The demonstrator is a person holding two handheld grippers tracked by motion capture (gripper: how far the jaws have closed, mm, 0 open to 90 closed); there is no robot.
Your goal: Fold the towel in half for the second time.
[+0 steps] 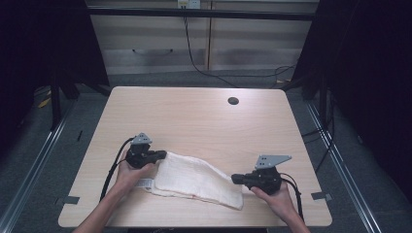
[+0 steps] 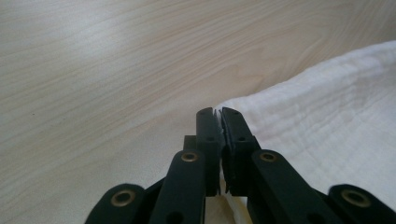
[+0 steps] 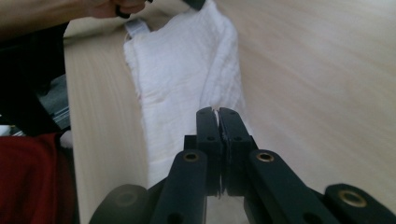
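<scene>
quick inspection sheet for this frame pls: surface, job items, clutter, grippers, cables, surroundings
Surface: light wood table, round grommet hole near the far edge.
Job's things: white towel, folded into a long strip, lying flat near the front edge between the two grippers.
Clutter: nothing seen.
Grippers: left gripper has its jaws shut on the towel's left end, a sliver of cloth between them; right gripper has its jaws shut at the towel's right end, grip on cloth not clear.
Cables: one black cable trails from each gripper toward the front edge; more cables lie on the floor behind the table.
Surroundings: cabinet fronts behind, grey floor, dark sides.
</scene>
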